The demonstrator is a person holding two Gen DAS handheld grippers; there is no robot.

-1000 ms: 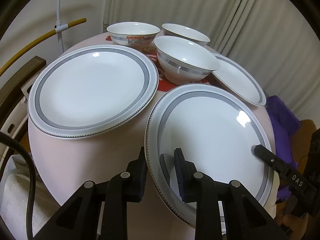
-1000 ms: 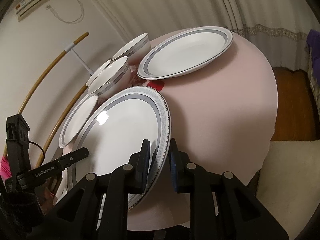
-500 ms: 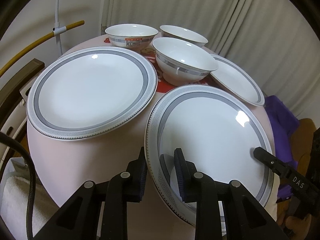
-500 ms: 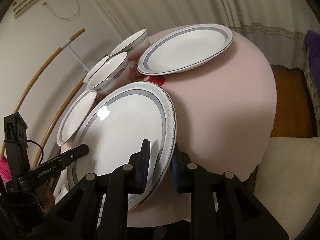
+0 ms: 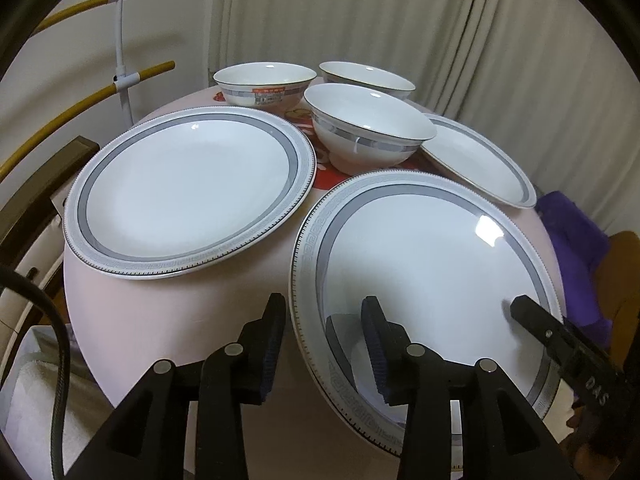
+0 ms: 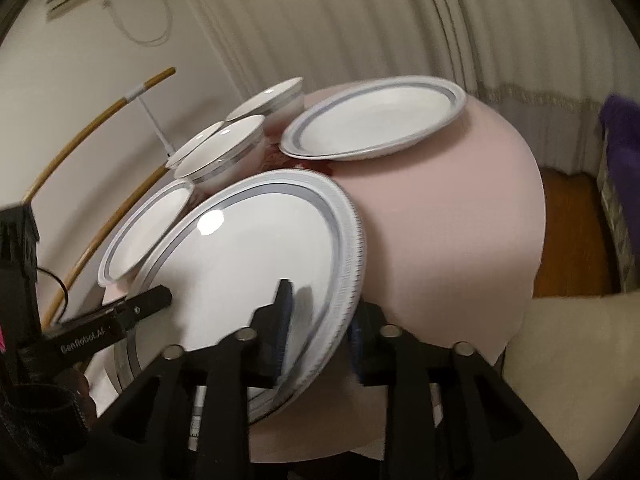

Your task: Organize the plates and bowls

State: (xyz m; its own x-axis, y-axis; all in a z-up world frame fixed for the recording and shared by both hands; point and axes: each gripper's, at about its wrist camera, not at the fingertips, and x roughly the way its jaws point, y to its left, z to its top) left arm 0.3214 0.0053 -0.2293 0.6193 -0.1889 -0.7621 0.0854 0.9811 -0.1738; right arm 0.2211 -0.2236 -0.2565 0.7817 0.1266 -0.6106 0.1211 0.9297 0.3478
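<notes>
The near large grey-rimmed plate (image 5: 424, 264) (image 6: 248, 264) lies at the front of the pink round table (image 5: 192, 312), overhanging its edge. My left gripper (image 5: 324, 344) straddles the plate's left rim. Its jaws are opening, and the pads stand off the rim. My right gripper (image 6: 318, 328) straddles the opposite rim, one finger above and one below. Its jaws are opening too, with the rim loose between them. A second large plate (image 5: 188, 188) (image 6: 372, 124) lies further back. A smaller plate (image 5: 476, 156) (image 6: 148, 228) and three bowls (image 5: 368, 128) (image 5: 264, 80) (image 5: 366, 74) stand behind.
Curtains (image 5: 360, 12) hang close behind the table. Yellow curved rails on a white post (image 5: 120, 48) rise at the back left. A purple cloth (image 5: 576, 240) lies off the right edge, and a white towel (image 5: 36, 400) sits low on the left. Wooden floor (image 6: 568, 232) shows beyond the table.
Both grippers' jaws have spread apart from the near plate's rim, which they clamped before. The right wrist view has shifted slightly and is blurred.
</notes>
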